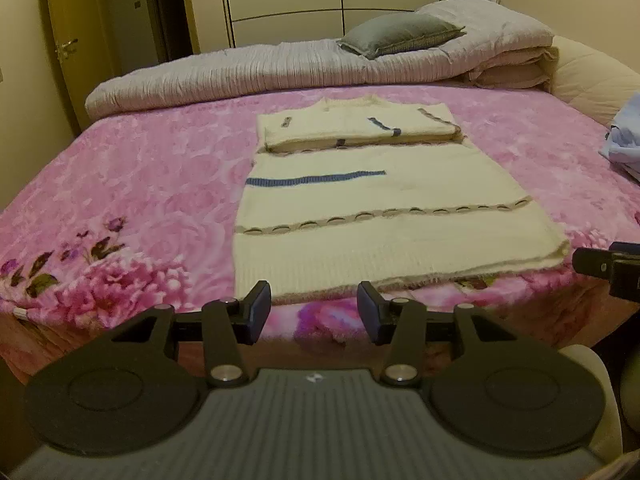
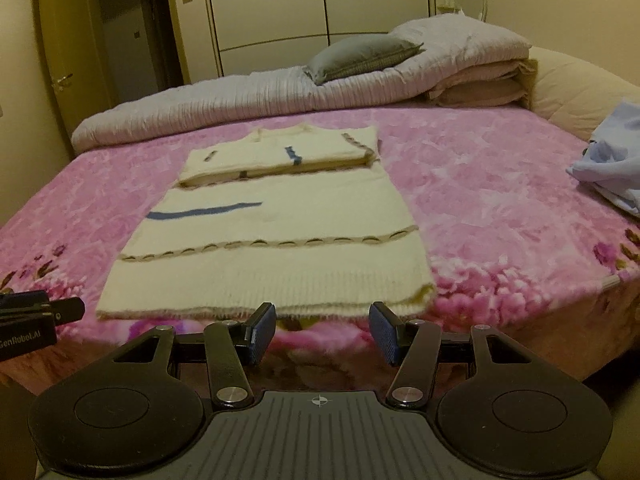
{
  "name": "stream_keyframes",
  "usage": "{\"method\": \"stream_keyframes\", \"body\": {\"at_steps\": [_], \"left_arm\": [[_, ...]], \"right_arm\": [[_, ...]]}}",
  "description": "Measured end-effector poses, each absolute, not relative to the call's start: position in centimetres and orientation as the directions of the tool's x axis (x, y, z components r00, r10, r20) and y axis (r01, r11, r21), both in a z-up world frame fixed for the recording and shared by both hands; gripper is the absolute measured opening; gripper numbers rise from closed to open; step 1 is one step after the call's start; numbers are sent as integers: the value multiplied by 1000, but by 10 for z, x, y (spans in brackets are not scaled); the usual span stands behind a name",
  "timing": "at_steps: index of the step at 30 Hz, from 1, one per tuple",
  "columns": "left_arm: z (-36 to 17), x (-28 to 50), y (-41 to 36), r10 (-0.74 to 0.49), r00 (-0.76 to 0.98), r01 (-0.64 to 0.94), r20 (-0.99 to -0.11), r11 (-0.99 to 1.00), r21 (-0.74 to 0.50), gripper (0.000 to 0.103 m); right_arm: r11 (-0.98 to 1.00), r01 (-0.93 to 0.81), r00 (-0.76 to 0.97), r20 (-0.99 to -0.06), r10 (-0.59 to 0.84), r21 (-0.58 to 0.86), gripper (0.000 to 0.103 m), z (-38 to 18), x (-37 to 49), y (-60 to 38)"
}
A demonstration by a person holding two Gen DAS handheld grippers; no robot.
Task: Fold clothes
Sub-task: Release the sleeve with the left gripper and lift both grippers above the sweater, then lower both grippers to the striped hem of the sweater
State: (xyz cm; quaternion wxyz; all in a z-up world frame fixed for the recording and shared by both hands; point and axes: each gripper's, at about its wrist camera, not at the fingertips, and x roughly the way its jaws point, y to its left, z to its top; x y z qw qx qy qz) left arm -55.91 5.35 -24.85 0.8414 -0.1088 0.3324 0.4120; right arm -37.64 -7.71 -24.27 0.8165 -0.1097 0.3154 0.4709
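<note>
Leftmost: open wooden door (image 1: 60, 48), then pink floral blanket (image 1: 140, 184) across the bed. Left gripper (image 1: 314, 312) at the near bed edge, jaws spread wide, nothing between the pads, just short of the hem. Centre: cream knit sweater (image 1: 360, 216), flat on the blanket, upper part folded down over the body; blue stripe and a row of oval trim across the front. Behind: rolled grey quilt (image 1: 260, 68) with grey cushion (image 1: 400, 34) on top. Right gripper (image 2: 322, 332) likewise wide apart and empty, near the hem's right half. Far right: crumpled light-blue garment (image 2: 612, 160), well apart from the sweater.
</note>
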Motion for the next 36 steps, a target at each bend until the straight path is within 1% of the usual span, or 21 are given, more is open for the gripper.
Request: {"method": "stream_keyframes", "body": {"at_steps": [7,18,21,25,28,33,36], "left_arm": [[-243,-561,45,628,460,-755,-628,649,97,45],[-251,-557,52,602,473,-740,-643,667,79,45],[-256,-563,65,569,519,-727,-638,686,20,45],[-270,-585,106,523,580,-737,-625,664,-128,48],[-288,-596,147,499,578,-761,-646,615,-206,48],[-324,-604,209,435,569,-789,-698,527,-315,48],[-340,-605,236,384,589,-780,-711,500,-377,48]], "right_arm": [[526,-842,360,-600,714,120,56,-238,-379,-87],[521,-845,353,-603,716,124,56,-241,-375,-85],[508,-848,341,-578,742,151,56,-243,-368,-83],[477,-825,287,-504,815,302,56,-252,-334,-91],[490,-776,248,-522,816,397,56,-273,-292,-91],[574,-704,259,-601,756,419,56,-306,-231,-85],[573,-638,214,-596,774,515,56,-320,-198,-86]]}}
